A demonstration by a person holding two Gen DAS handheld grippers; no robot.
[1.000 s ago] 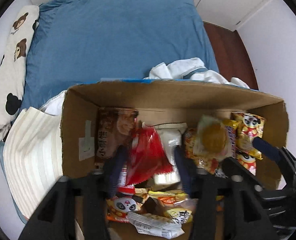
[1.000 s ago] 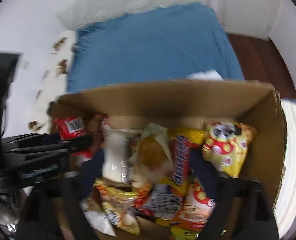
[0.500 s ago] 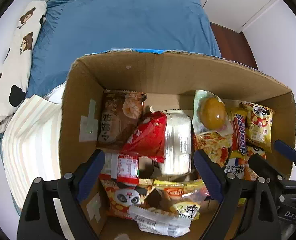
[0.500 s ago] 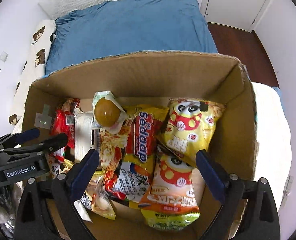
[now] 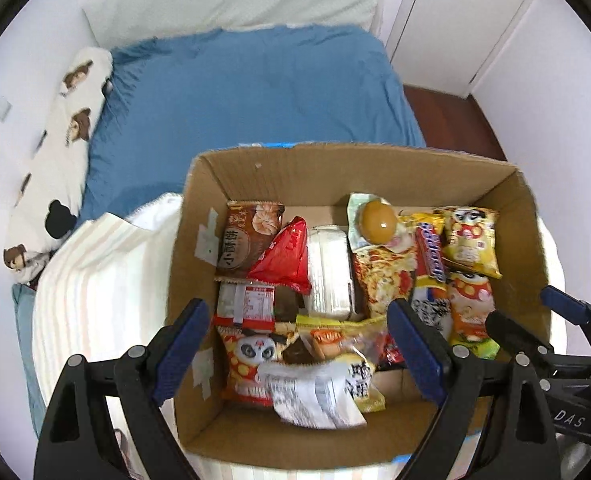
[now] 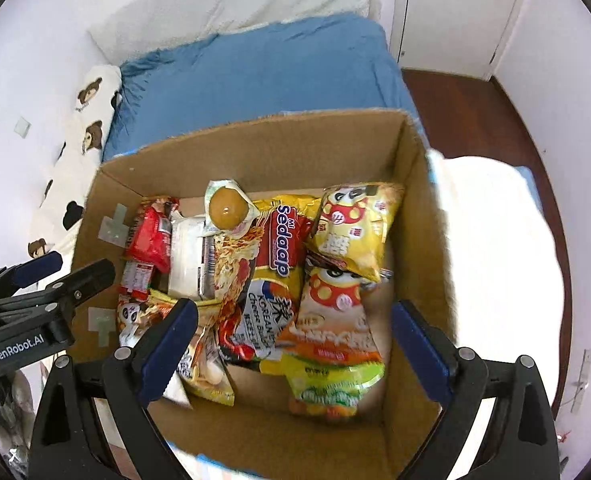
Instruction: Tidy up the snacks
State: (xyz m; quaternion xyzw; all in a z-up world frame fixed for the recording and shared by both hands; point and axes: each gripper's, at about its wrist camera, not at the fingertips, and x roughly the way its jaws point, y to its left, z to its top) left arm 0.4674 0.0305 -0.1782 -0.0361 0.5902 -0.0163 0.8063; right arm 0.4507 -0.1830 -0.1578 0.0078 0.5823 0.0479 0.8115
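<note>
Nearest us, the left gripper (image 5: pixel 299 344) hung over the near-left part of the cardboard box (image 5: pixel 335 168), pointing steeply down. Its jaws had just been opening and stood wide apart w/ nothing between the pads; only packets lay below in the box. The right gripper (image 6: pixel 293 340) hung over the near-right part of the same box, jaws likewise spread wide, nothing pinched.

Under the left gripper lay a panda-print packet (image 5: pixel 251 356) and a clear wrapper w/ printed label (image 5: pixel 315 396), the latter at the near end of the box. Just beyond sat a red packet (image 5: pixel 287 260), leaning on a brown biscuit packet (image 5: pixel 247 240), w/ a silver-white pack (image 5: pixel 329 268) beside it. Mid-box, a Sedaap noodle pack (image 6: pixel 283 240) lay lengthwise, a vacuum-packed egg (image 6: pixel 227 208) resting at its far end. To the right, a yellow snack bag (image 6: pixel 355 228) overlapped an orange-and-green bag (image 6: pixel 331 340) nearer us.

All snacks were inside the box. The box sat on white and striped bedding (image 5: pixel 103 280). Beyond it spread a blue cover (image 5: pixel 255 92), a bear-print pillow (image 5: pixel 67 140) along the left wall, and a white door (image 5: pixel 455 20) farthest back.
</note>
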